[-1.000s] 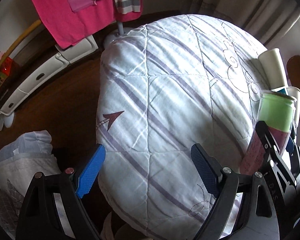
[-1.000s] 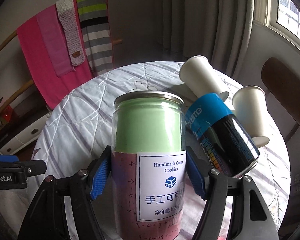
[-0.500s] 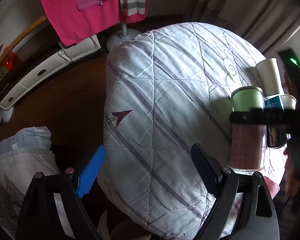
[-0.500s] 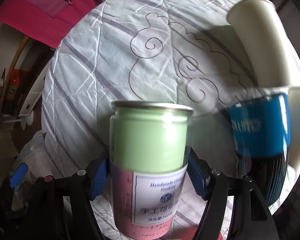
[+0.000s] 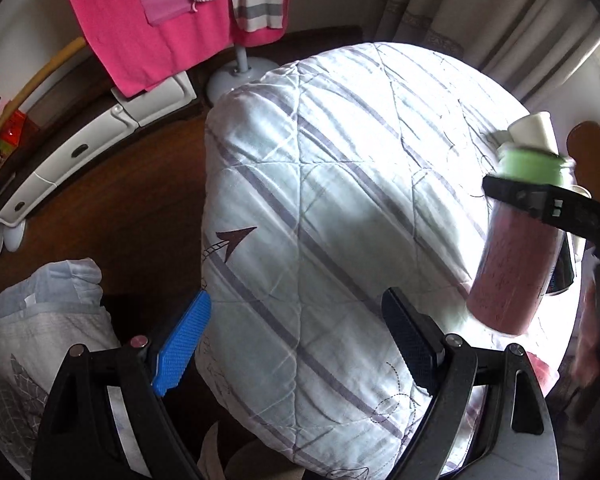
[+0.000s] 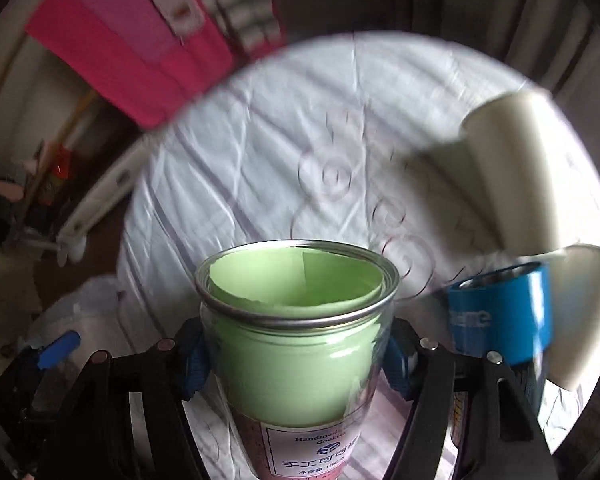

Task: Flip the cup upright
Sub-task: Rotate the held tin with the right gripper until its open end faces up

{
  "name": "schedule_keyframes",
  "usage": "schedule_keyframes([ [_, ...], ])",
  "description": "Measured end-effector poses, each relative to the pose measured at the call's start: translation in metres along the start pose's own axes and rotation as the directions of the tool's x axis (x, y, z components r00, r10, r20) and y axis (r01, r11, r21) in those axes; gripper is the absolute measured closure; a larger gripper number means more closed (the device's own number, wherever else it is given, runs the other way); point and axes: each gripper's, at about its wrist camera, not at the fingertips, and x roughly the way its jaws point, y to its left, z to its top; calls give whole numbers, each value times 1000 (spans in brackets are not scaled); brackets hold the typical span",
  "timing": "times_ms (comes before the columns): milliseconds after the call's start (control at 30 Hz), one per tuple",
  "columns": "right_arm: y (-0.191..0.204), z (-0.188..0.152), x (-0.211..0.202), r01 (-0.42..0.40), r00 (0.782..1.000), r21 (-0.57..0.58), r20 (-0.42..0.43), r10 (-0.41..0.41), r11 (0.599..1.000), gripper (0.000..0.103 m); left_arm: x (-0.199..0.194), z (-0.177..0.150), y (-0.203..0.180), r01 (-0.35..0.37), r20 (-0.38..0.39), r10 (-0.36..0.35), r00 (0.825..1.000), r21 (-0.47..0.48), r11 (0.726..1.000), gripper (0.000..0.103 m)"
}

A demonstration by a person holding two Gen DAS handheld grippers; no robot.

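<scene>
My right gripper [image 6: 294,356] is shut on a clear cookie jar cup [image 6: 296,344] lined with green and pink paper. It holds the cup open end up, above the quilted round table [image 6: 260,168]. In the left wrist view the same cup [image 5: 520,236] hangs tilted over the table's right side, clamped by the right gripper's black fingers [image 5: 540,202]. My left gripper [image 5: 296,344] is open and empty over the table's near edge.
A blue and black can [image 6: 500,320] and two white paper cups [image 6: 512,168] lie on the table's right part. A rack of pink and striped cloths [image 5: 172,12] stands behind. A white shelf unit [image 5: 80,152] and a bag [image 5: 40,320] are at left.
The right gripper has lifted and tipped the cup, so its open mouth now faces the right wrist camera. The left gripper has stayed open and drawn back slightly.
</scene>
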Motion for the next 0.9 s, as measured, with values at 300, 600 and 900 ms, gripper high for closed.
schedule_keyframes([
  [300, 1, -79, -32, 161, 864, 123, 463, -200, 979, 33, 2, -6, -9, 13, 11, -13, 1000, 23, 1000, 14],
  [600, 17, -114, -52, 217, 786, 89, 574, -229, 972, 33, -1, -19, -15, -4, 19, 3, 1000, 50, 999, 14],
  [900, 9, -126, -39, 144, 872, 85, 460, -167, 986, 21, -8, -41, -26, -15, 48, 11, 999, 77, 997, 14],
])
